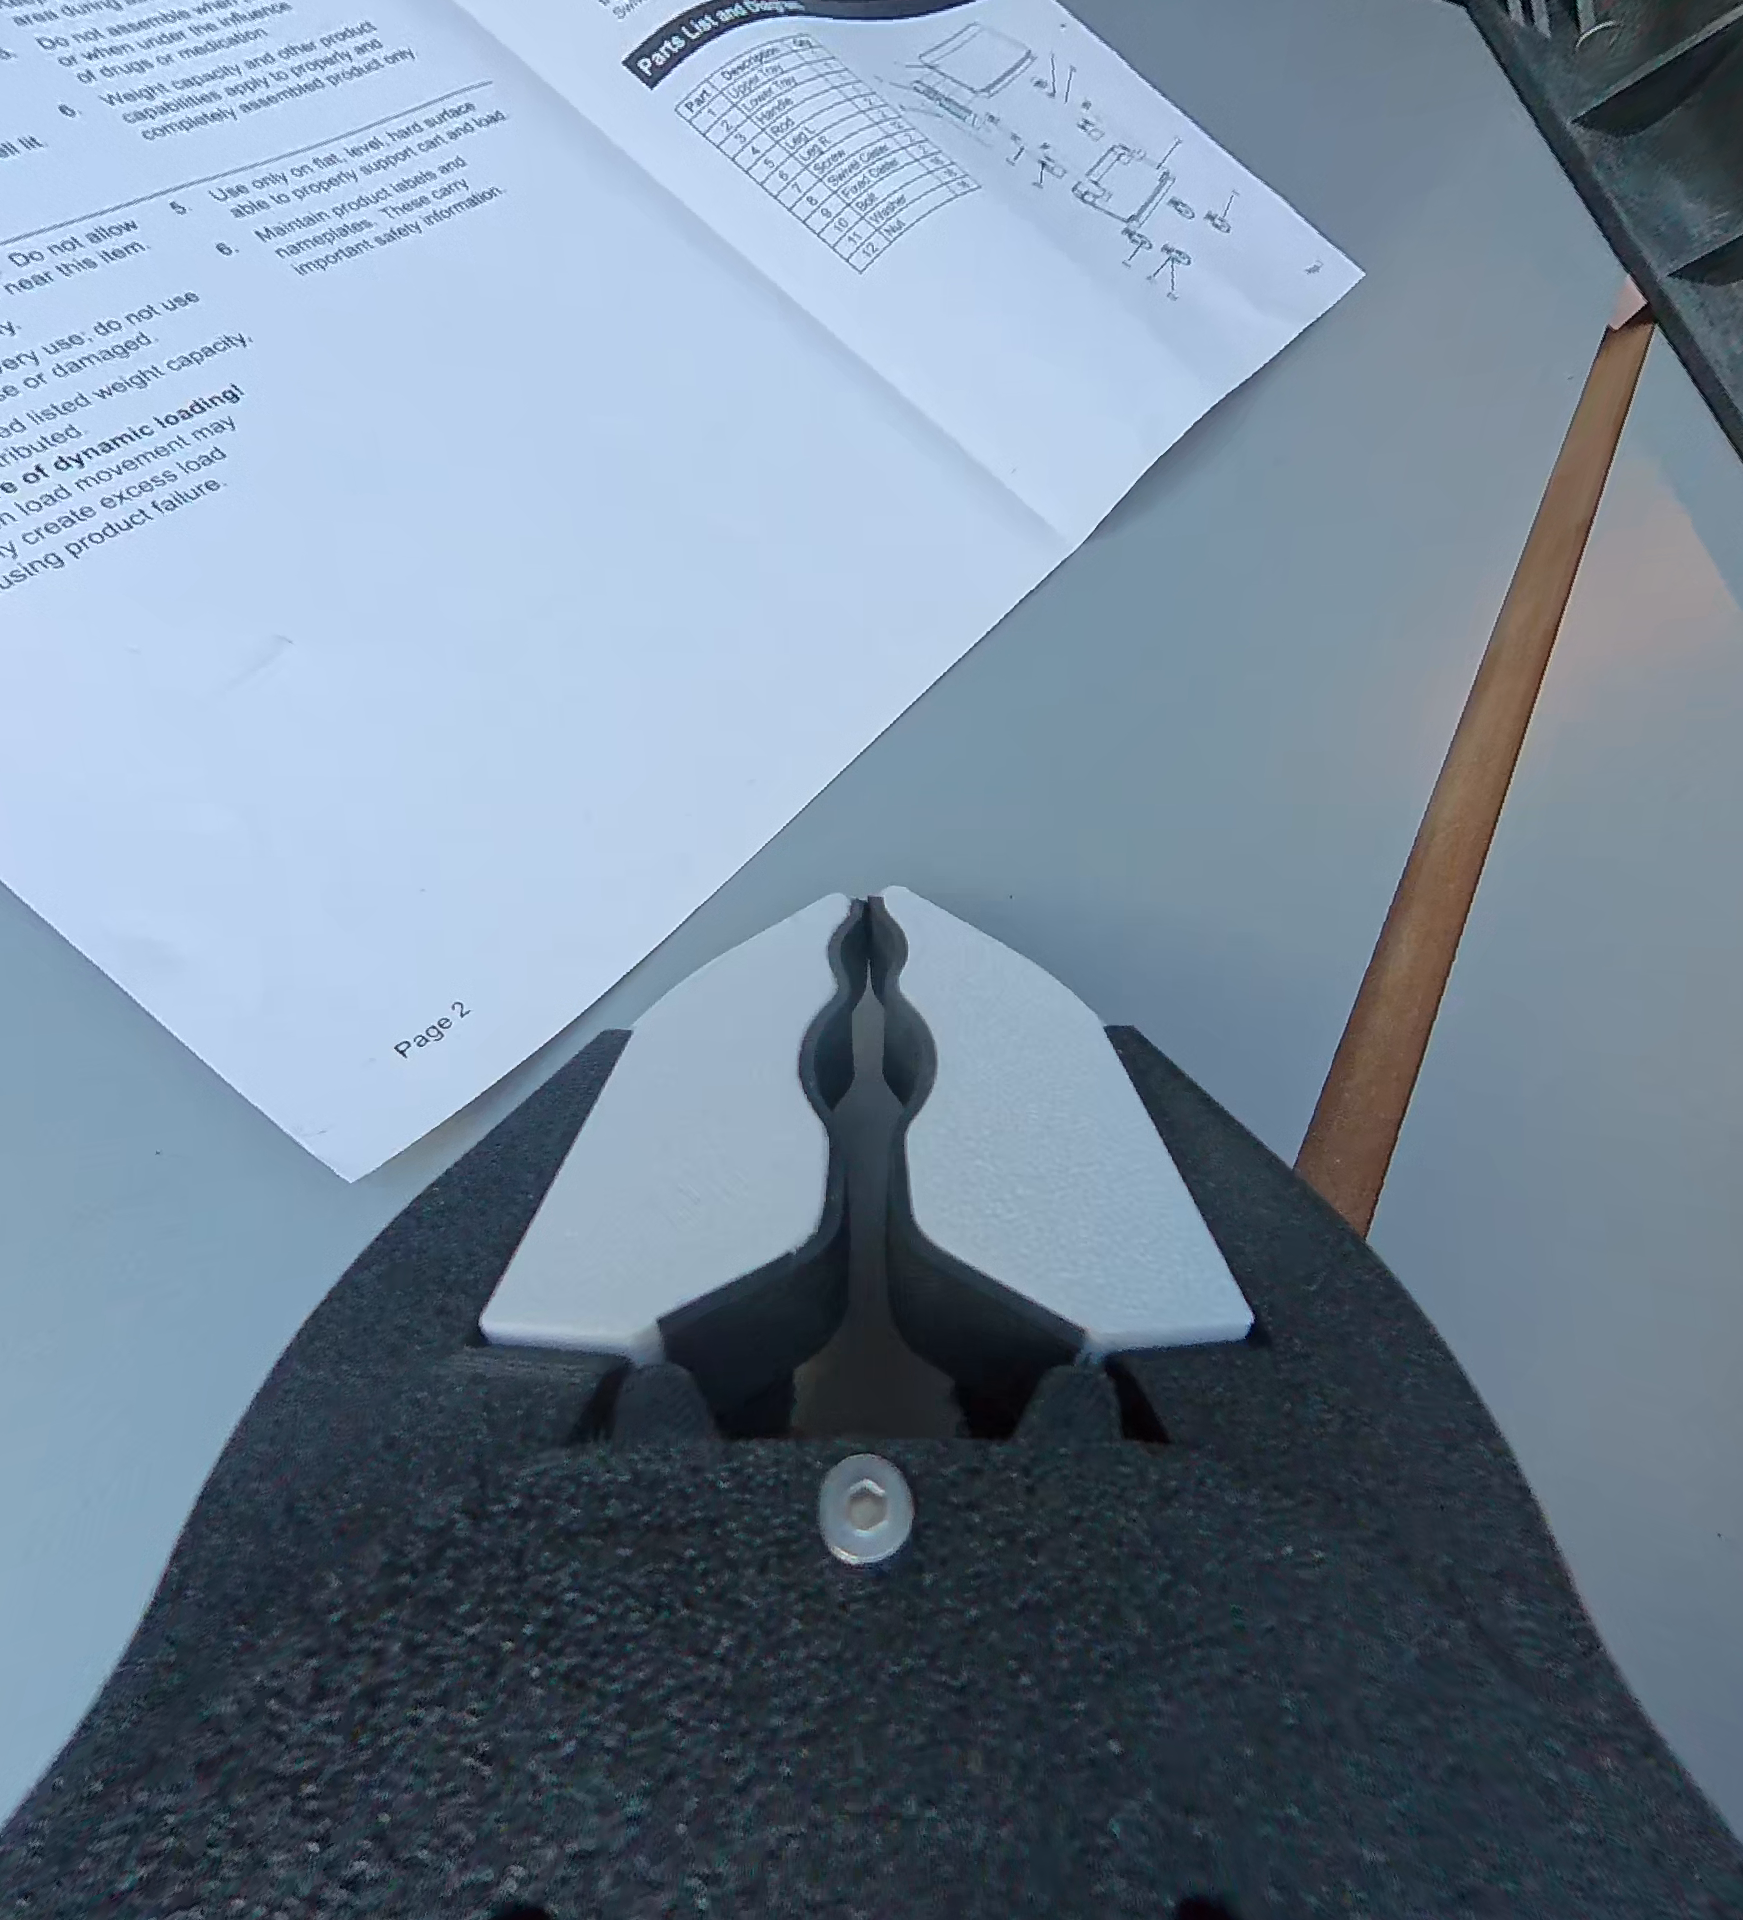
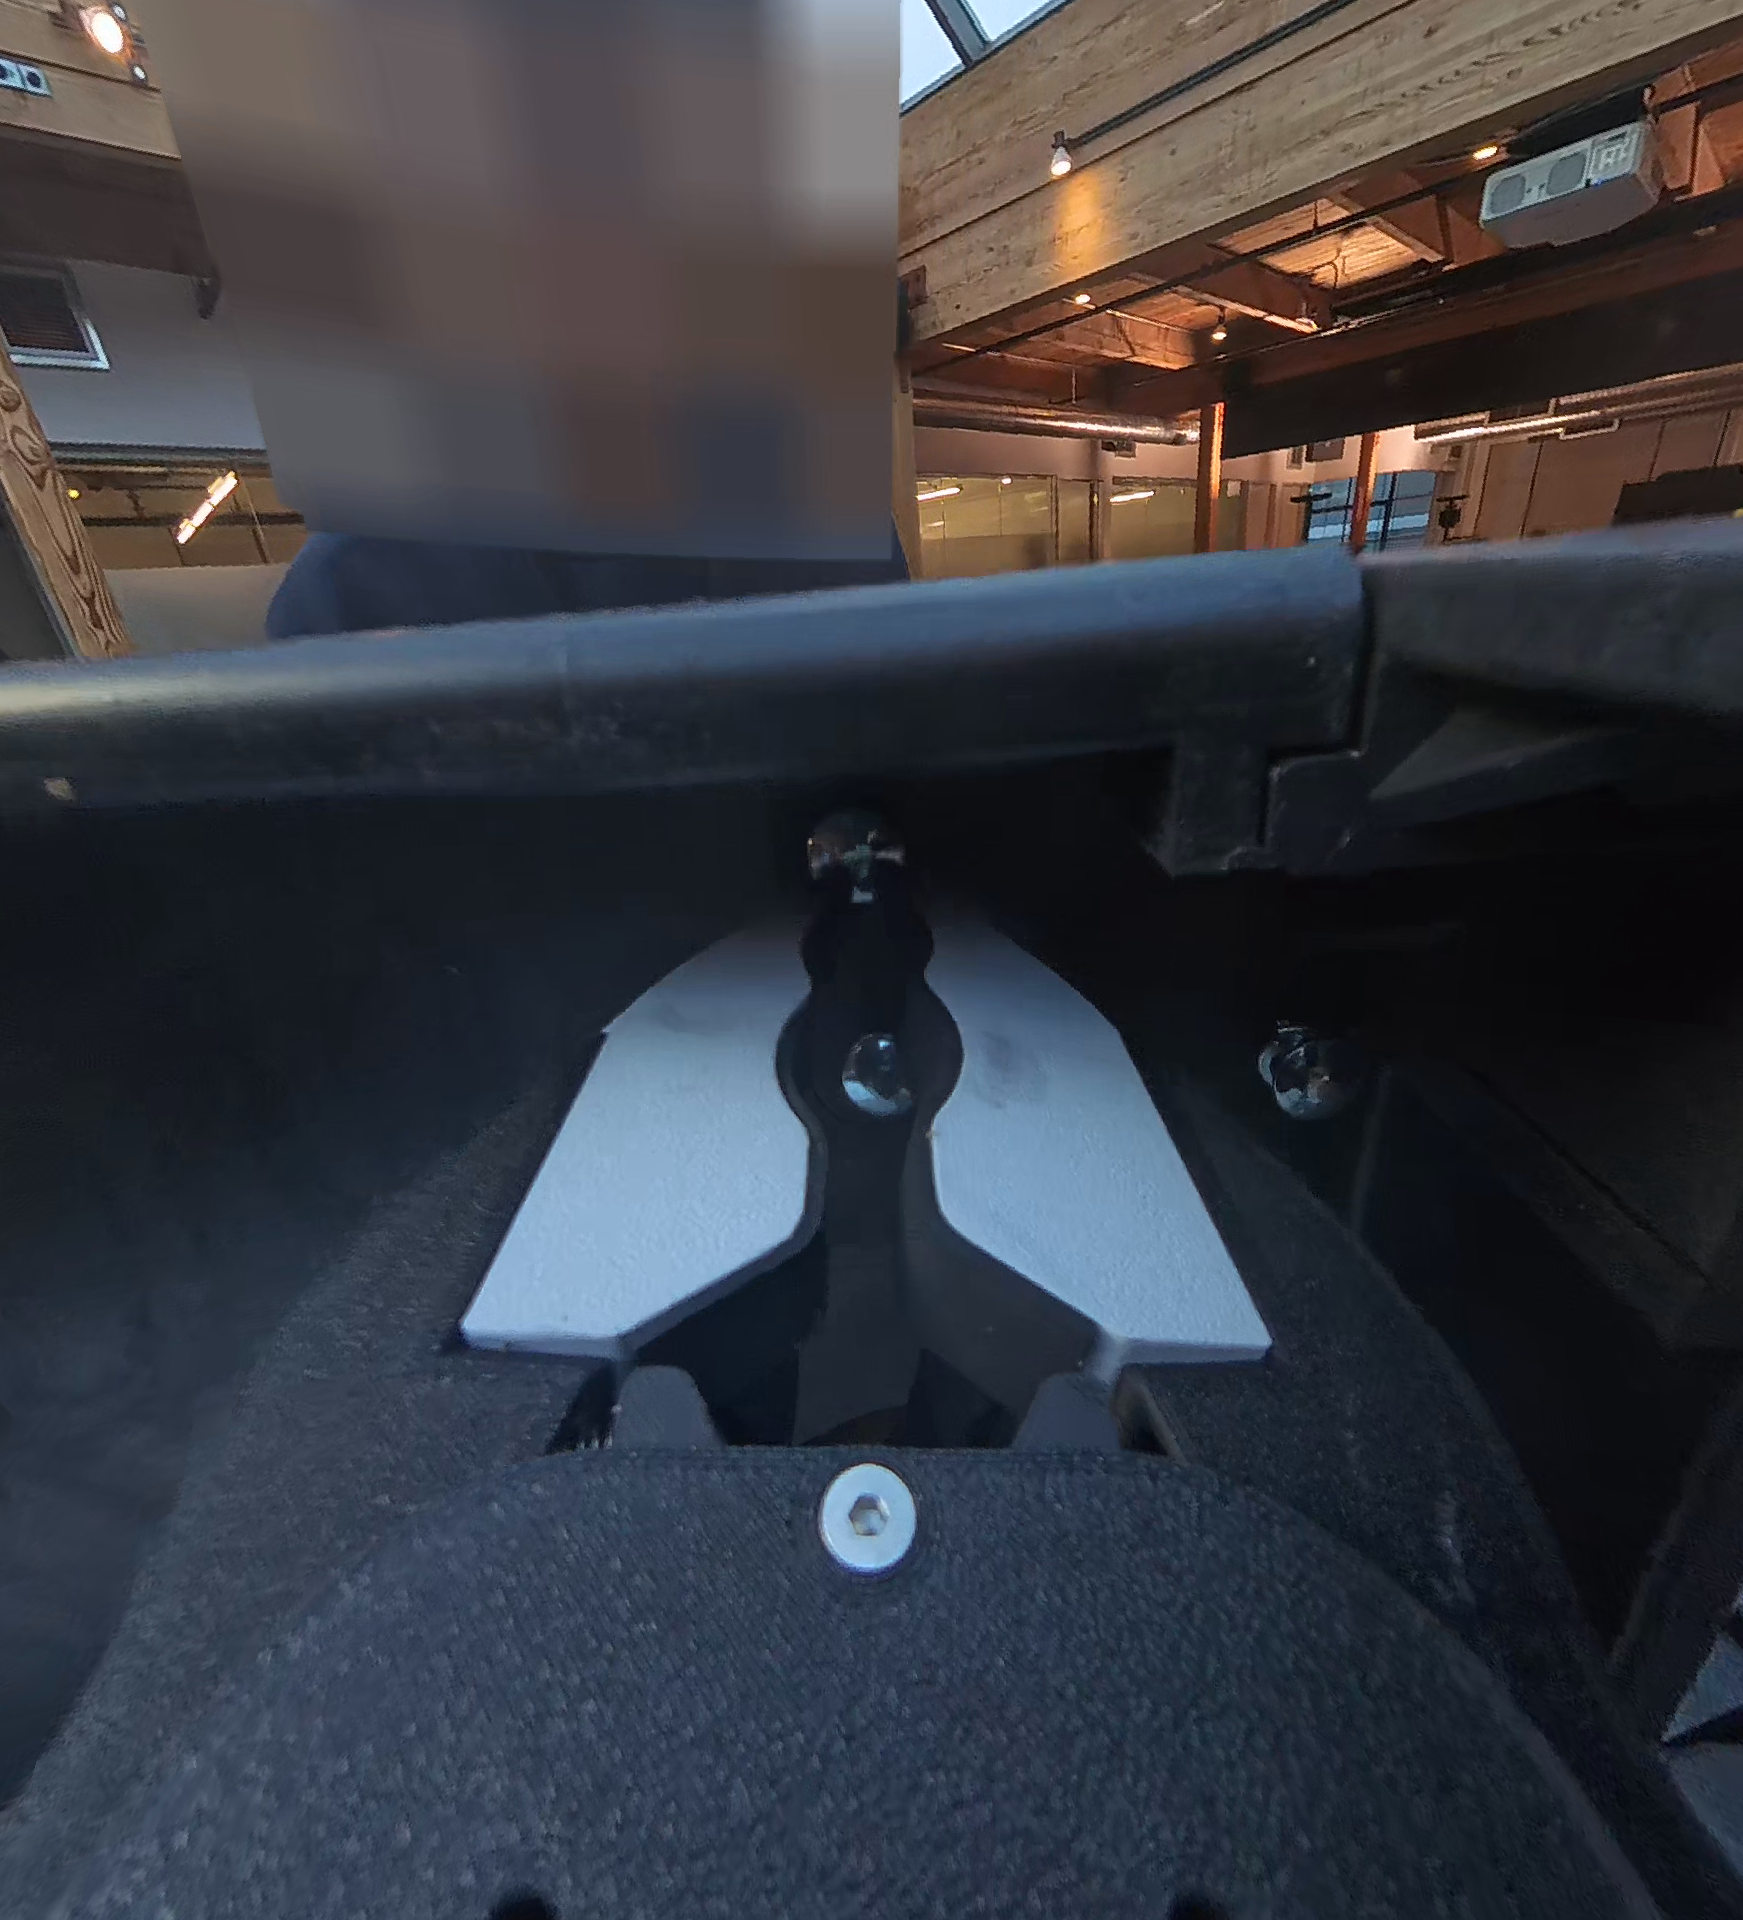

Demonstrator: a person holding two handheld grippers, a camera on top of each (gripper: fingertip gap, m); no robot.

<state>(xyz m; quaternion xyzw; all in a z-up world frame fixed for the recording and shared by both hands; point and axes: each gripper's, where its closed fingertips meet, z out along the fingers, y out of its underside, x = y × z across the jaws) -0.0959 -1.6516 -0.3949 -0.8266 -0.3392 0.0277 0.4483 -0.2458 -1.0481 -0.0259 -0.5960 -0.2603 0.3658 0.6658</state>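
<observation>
**Left claw idle, right claw on a bolt**

Left claw (image 1: pixel 869 902), pinched together and empty, hovers over the grey tabletop (image 1: pixel 1210 790) beside the instruction sheet (image 1: pixel 493 540). Right claw (image 2: pixel 859 883) grips a silver bolt (image 2: pixel 854 844) inside the black plastic tray (image 2: pixel 638 686).

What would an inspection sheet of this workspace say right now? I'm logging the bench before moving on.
Surface: grey tabletop, wooden edge strip.
Job's things: printed instruction sheet flat on the tabletop; black plastic tray; shiny bolt heads in its wall.
Clutter: nothing seen.
Grippers: left tongs shut, empty, above the tabletop near the sheet's corner; right tongs shut on a bolt inside the tray.
Cables: nothing seen.
Surroundings: timber ceiling beams, a person behind the tray.
</observation>
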